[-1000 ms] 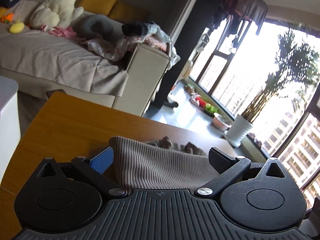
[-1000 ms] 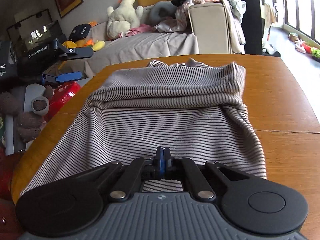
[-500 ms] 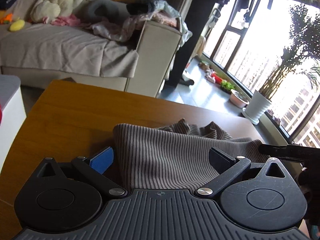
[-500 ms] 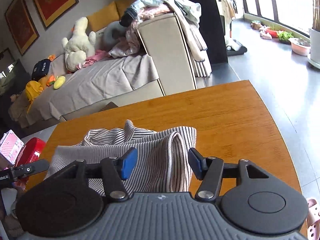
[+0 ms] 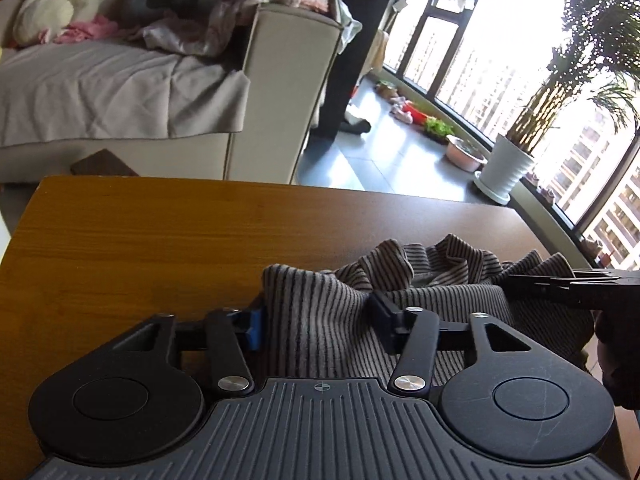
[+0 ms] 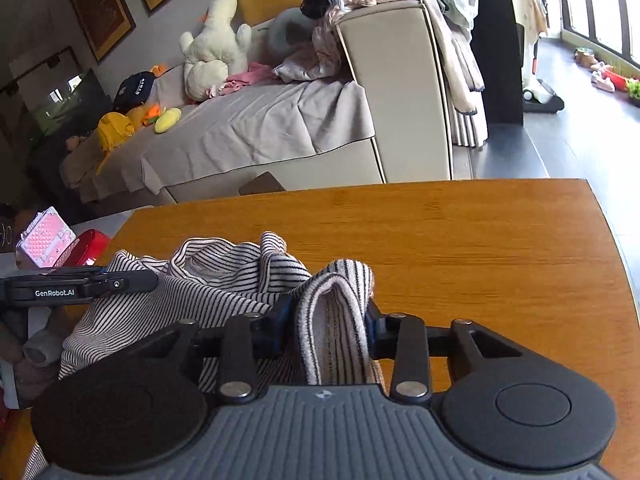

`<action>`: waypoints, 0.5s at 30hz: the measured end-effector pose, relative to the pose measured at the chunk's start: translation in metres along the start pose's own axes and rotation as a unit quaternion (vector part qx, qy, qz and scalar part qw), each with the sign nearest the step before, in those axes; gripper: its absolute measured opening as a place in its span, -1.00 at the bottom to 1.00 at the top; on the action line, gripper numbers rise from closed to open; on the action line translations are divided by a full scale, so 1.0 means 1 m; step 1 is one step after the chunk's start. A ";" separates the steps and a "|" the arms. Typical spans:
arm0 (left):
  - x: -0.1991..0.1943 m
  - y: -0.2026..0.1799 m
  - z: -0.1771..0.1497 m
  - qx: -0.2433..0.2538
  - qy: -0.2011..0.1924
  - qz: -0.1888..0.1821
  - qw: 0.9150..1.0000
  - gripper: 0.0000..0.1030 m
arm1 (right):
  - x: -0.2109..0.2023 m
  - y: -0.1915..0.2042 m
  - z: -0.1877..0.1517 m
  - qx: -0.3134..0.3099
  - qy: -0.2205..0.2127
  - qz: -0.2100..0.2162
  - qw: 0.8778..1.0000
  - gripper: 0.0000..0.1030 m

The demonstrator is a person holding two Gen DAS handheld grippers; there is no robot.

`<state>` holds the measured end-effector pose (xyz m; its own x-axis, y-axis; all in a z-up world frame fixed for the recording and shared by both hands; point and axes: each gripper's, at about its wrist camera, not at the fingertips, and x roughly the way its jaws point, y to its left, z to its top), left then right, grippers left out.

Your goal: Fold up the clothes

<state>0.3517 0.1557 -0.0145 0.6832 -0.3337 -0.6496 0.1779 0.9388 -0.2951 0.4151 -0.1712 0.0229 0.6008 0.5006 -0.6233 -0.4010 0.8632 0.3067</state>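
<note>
A striped garment (image 5: 320, 320) lies bunched on the wooden table (image 5: 160, 240). In the left wrist view my left gripper (image 5: 318, 320) is closing on its near left fold, with the blue pad (image 5: 254, 326) and the black finger pressing into the cloth. My right gripper (image 6: 326, 326) is closing too, and a thick folded edge of the garment (image 6: 332, 312) is squeezed between its pads. Each gripper shows in the other's view: the right gripper (image 5: 560, 286) at the cloth's right end, the left gripper (image 6: 80, 286) at its left end.
Past the table's far edge stands a beige sofa (image 6: 400, 92) heaped with clothes and a plush toy (image 6: 212, 48). A white potted plant (image 5: 506, 168) stands by the windows. A red object (image 6: 86, 246) and a pink case (image 6: 44, 236) sit left of the table.
The left jaws went from wide apart to narrow around the cloth's fold. The right gripper opened, moved to the garment's far right edge and closed on the folded edge. The garment bunched up.
</note>
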 end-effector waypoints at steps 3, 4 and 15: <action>-0.024 -0.008 0.004 0.010 -0.018 0.002 1.000 -0.39 | -0.029 0.014 0.003 -0.028 -0.033 0.006 0.999 -0.54; -0.039 -0.013 0.004 0.018 -0.030 -0.001 0.999 -0.41 | -0.046 0.020 0.001 -0.043 -0.046 0.013 0.998 -0.54; -0.173 -0.046 -0.078 0.059 -0.079 -0.028 0.995 -0.50 | -0.174 0.078 -0.090 -0.150 -0.057 0.017 0.987 -0.69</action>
<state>0.1702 0.1630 0.0570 0.7717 -0.3763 -0.5128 0.2938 0.9259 -0.2374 0.2171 -0.1968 0.0911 0.6508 0.5479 -0.5256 -0.5987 0.7961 0.0886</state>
